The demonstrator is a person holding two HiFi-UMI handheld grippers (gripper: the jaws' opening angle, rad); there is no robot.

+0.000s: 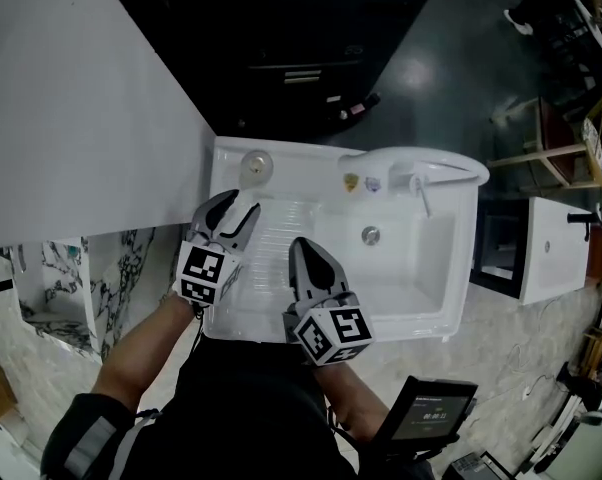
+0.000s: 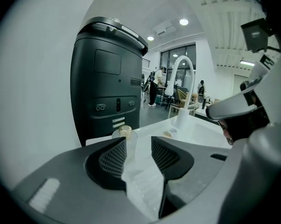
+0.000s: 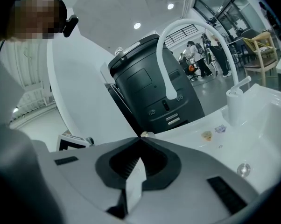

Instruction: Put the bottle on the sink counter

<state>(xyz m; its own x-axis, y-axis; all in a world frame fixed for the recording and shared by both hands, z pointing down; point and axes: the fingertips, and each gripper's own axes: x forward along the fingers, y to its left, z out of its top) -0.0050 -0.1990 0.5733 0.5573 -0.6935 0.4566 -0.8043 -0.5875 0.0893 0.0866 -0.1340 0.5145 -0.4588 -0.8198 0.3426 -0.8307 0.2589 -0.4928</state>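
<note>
**Left jaws apart, right jaws shut, bottle standing free on the counter corner**

- Your left gripper has its jaws apart. Nothing is pressed between the pads, and only the ribbed white floor of the basin shows in the gap.
- Your right gripper has its tips meeting and is empty. In the head view it sits just right of the left gripper, also over the basin and slightly nearer to you.
- The bottle is just ahead of the left jaw tips, lined up nearer the left jaw and not touching either one. It is clear with a tan cap and stands upright.
- From the right gripper view, only the bottle's cap peeks over the closed tips.
- The head view shows the bottle on the sink counter, at the back-left corner, past the left gripper.
- The drain is ahead and to the right of both grippers, in the basin floor.
- Two small stickers lie on the counter's back strip, further ahead and right.
- Just right of the stickers is the white faucet, which arches over the basin.
- A black machine stands beyond the counter, straight ahead of the left gripper and behind the bottle.
</note>
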